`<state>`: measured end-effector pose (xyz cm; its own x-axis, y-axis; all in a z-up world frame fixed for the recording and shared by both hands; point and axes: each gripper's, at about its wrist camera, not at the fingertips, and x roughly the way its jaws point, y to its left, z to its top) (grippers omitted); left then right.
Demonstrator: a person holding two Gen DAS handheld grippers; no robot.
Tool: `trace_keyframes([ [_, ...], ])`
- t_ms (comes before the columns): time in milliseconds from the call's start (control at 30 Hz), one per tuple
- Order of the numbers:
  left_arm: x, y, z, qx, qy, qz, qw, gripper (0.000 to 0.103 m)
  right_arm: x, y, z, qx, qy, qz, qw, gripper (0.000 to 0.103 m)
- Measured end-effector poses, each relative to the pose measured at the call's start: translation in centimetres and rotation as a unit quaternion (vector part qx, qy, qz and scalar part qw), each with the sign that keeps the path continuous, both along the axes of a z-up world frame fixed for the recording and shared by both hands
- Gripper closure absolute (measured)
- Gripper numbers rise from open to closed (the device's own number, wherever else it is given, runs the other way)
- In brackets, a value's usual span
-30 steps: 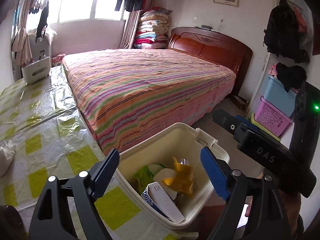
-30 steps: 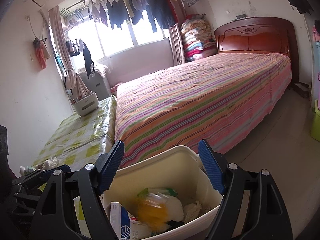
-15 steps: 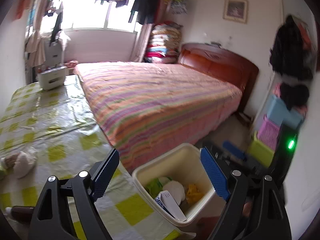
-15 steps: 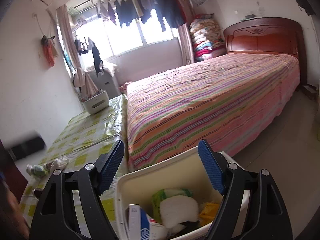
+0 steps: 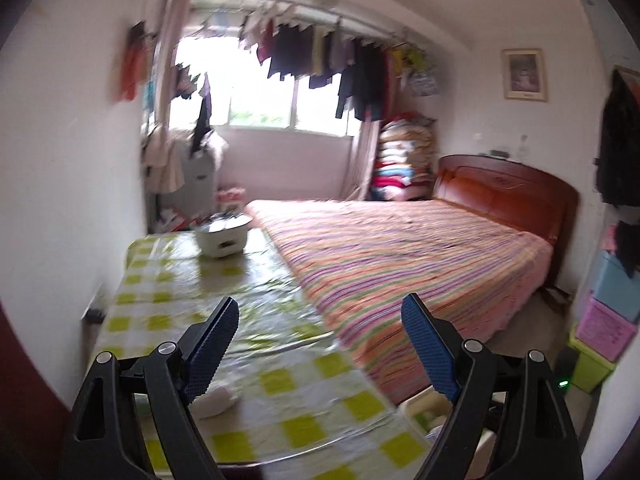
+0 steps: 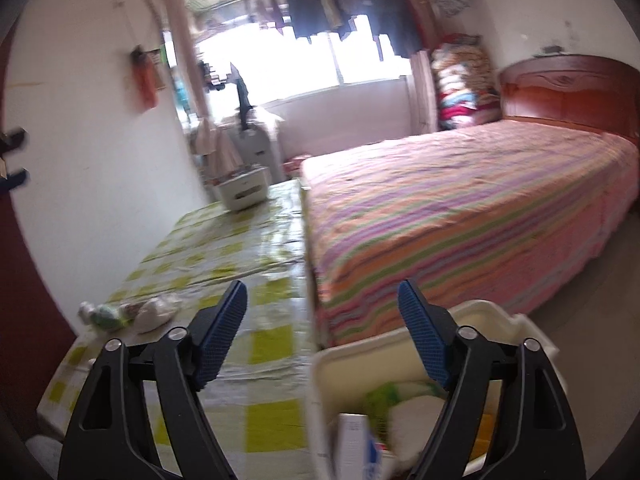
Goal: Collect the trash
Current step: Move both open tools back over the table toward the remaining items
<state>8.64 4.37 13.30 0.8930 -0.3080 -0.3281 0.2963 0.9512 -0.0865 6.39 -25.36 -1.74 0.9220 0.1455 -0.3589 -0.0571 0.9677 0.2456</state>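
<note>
My left gripper (image 5: 326,344) is open and empty above the checked table (image 5: 280,384). A crumpled white wad (image 5: 216,398) lies on the table beside its left finger. My right gripper (image 6: 324,338) is open and empty over the table's right edge. The cream trash bin (image 6: 344,364) sits low right in the right wrist view, holding a white-blue carton (image 6: 356,444), a green wrapper and white paper; its corner shows in the left wrist view (image 5: 416,404). More trash, a white wad (image 6: 156,308) and a greenish wrapper (image 6: 104,314), lies at the table's left.
A bed with a striped cover (image 5: 420,264) runs along the table's right side. A white box (image 5: 222,236) stands at the table's far end. Coloured storage crates (image 5: 600,332) stand at the right wall. A wall borders the table on the left.
Both grippers have swung left and up, away from the bin and toward the table. The bin has slid to the lower right of both views. Both stay open and empty.
</note>
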Motion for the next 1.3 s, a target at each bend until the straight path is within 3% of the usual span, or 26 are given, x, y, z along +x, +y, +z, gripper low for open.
trace_keyframes([
  [133, 2.1, 4.0, -3.3, -0.001, 0.011, 0.048, 0.9988, 0.022, 1.1, 3.8, 0.1, 0.016, 0.001, 0.066, 0.998, 0.022],
  [333, 4.4, 10.2, -7.9, -0.006, 0.035, 0.090, 0.9953, 0.022, 2.3, 9.9, -0.1, -0.004, 0.016, 0.132, 0.991, 0.021],
  [433, 5.5, 13.4, -10.0, -0.026, 0.071, 0.102, 0.9919, 0.022, 2.9, 12.5, -0.3, -0.016, 0.026, 0.156, 0.987, 0.021],
  [767, 5.8, 21.0, -14.1, -0.049, 0.124, 0.175, 0.9755, 0.022, 7.9, 20.5, -3.2, -0.043, 0.101, 0.250, 0.962, 0.020],
  [1033, 6.6, 23.5, -16.3, -0.049, 0.162, 0.197, 0.9658, 0.022, 13.2, 25.0, -4.5, -0.058, 0.152, 0.292, 0.943, 0.020],
  [1300, 7.3, 23.7, -17.4, -0.032, 0.176, 0.196, 0.9641, 0.022, 16.4, 28.3, -5.8, -0.110, 0.178, 0.306, 0.929, 0.018],
])
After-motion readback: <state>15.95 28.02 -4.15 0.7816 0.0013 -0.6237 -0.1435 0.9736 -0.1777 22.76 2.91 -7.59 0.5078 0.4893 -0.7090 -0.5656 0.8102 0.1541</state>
